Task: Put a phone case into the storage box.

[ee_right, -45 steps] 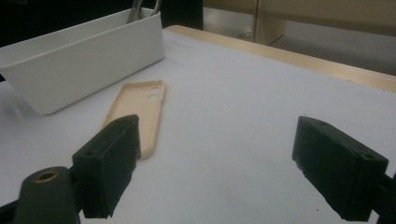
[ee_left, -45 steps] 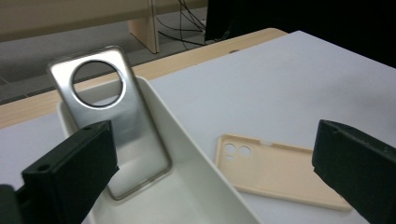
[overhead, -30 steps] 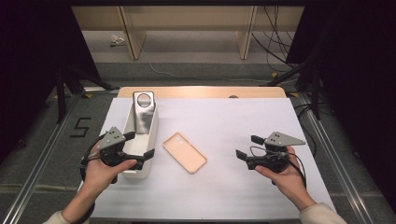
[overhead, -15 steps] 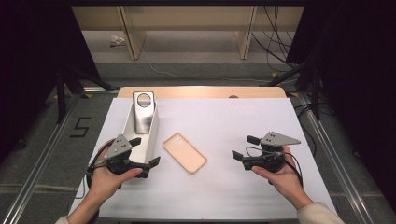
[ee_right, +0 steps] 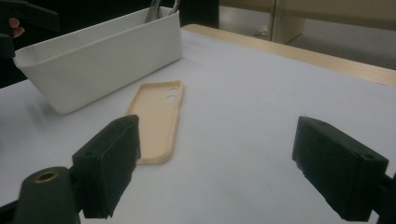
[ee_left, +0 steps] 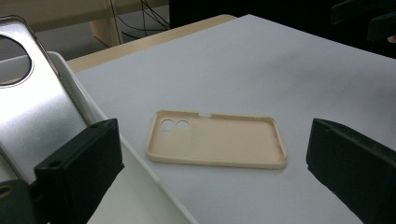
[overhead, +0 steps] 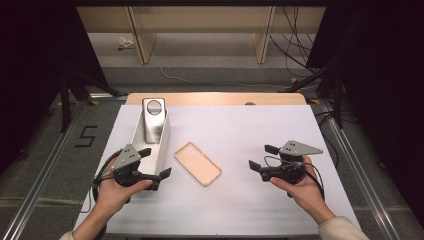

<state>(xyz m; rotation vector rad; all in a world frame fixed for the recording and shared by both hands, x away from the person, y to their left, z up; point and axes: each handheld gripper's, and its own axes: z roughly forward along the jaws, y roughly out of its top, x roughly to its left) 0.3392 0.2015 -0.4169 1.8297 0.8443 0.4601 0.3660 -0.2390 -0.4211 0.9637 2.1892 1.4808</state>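
One beige phone case [overhead: 198,163]; one white bin [overhead: 152,148]; one silver phone [overhead: 153,120].

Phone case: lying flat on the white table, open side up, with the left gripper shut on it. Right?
Not quite. The phone case does lie flat, open side up, on the white table, but the left gripper is open and apart from it; the left gripper view shows the jaws spread with the case untouched beyond them.

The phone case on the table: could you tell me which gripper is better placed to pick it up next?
Probably the left. The left gripper sits nearer the phone case, open, beside the white bin. The right gripper is open too, but farther off.
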